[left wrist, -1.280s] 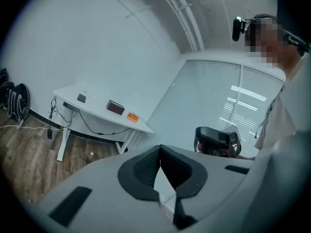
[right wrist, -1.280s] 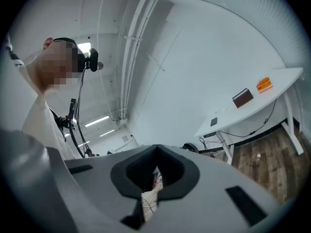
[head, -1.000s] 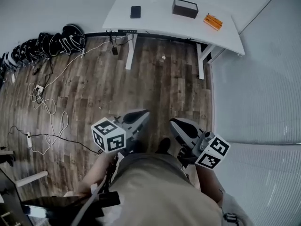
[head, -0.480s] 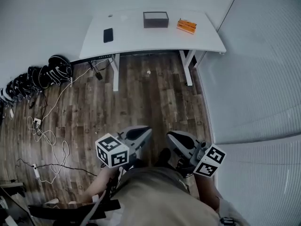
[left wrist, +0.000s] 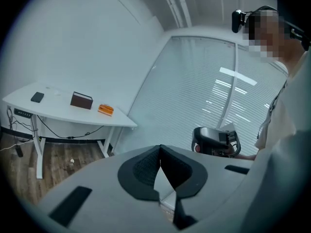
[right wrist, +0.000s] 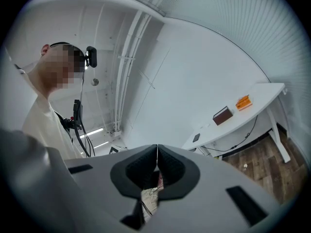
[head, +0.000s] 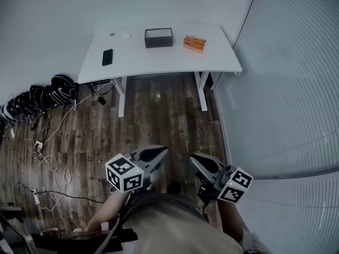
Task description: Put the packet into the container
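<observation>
An orange packet (head: 194, 43) lies on the white table (head: 159, 62) far ahead, to the right of a dark open box, the container (head: 159, 37). My left gripper (head: 159, 153) and right gripper (head: 193, 160) are held close to the body over the wooden floor, both shut and empty, well short of the table. The left gripper view shows the packet (left wrist: 105, 109) and container (left wrist: 81, 100) far off beyond its own closed tips (left wrist: 160, 149). In the right gripper view the packet (right wrist: 243, 102) and container (right wrist: 223, 115) sit far to the right of the closed tips (right wrist: 157, 149).
A black phone (head: 107, 57) lies on the table's left part. Cables and a row of black gear (head: 53, 91) lie on the floor at the left wall. A wall of blinds (head: 286, 89) runs along the right. A small white object (head: 157, 96) lies under the table.
The table with packet and container has shifted from the upper right towards the middle of the head view and come nearer. Both grippers stay shut, carried forward together.
</observation>
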Demonstrator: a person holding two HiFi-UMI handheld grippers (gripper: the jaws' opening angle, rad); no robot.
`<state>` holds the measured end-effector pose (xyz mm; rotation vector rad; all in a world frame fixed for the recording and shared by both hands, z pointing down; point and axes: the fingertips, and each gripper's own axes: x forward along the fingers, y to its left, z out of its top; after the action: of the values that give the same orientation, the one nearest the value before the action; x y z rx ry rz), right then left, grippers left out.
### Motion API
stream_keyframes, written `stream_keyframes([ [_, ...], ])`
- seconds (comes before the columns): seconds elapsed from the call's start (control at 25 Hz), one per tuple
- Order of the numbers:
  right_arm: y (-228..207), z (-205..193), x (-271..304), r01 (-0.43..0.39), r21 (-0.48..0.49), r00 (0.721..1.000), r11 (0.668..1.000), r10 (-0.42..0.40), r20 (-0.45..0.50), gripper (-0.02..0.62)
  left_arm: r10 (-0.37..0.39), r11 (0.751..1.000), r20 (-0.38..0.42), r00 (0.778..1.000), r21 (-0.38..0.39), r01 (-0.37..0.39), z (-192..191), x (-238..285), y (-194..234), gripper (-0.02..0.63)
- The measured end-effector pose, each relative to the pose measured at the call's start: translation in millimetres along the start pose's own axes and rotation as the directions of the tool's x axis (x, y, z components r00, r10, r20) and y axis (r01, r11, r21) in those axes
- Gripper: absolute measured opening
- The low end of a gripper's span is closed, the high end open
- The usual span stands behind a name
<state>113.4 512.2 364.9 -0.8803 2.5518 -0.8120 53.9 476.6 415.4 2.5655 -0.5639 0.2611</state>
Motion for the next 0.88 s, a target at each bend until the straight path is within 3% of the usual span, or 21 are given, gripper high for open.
stream_keyframes([
  [0.2,-17,7,-2,-0.003,0.029,1.0,1.0,0.004,-0.007,0.015,0.03,1.0,-0.005,1.0,0.001,-0.03,11,11,15,0.006],
  [0.44,-48,16,27,0.033,0.023,0.998,0.999,-0.032,-0.046,0.015,0.035,0.999,0.062,0.997,-0.016,-0.035,42,19,63,0.006],
  [0.68,-83,32,104,0.099,0.002,0.992,0.995,-0.098,-0.081,0.015,0.004,0.999,0.078,0.997,-0.04,-0.001,77,16,140,0.006],
  [0.88,-99,36,184,0.108,-0.003,0.987,0.994,-0.108,-0.119,0.015,-0.021,0.999,0.087,0.996,-0.022,0.023,108,0,203,0.006],
])
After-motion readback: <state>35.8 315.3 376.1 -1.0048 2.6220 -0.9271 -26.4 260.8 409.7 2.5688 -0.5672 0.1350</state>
